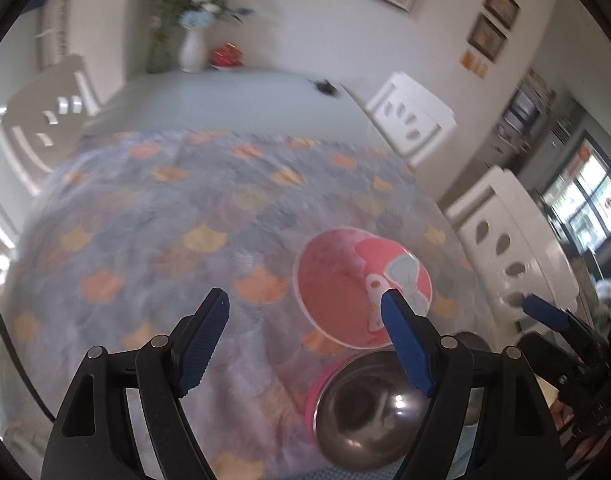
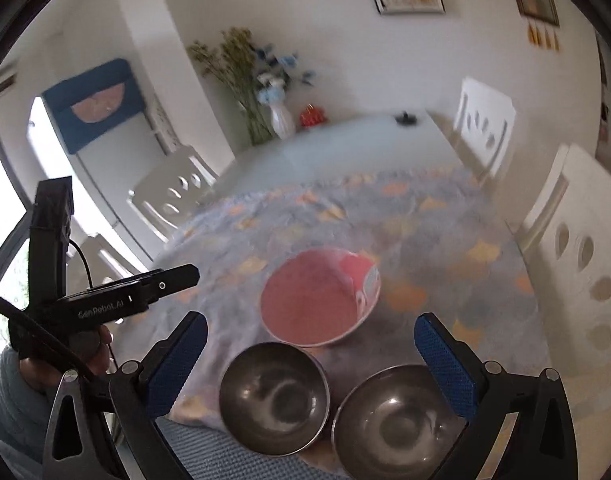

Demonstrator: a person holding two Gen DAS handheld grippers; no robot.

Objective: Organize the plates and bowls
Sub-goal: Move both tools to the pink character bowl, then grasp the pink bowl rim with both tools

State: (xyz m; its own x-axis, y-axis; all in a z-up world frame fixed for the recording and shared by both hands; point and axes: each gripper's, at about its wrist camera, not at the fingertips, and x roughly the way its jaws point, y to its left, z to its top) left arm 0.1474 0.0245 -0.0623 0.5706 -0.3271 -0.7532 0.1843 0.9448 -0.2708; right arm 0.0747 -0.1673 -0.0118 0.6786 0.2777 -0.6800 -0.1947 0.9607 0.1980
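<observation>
Nearest to my right tool stand two steel bowls, side by side at the near edge of the surface, and the pink bowl lies just behind them. All three are apart, so I judge that the stacking is not yet begun (I see no plates here). My right tool hangs wide and holds nothing; my left tool is wide and empty too, above the pink bowl. White chairs, a vase and a red thing are well away; nothing blocks the way.
</observation>
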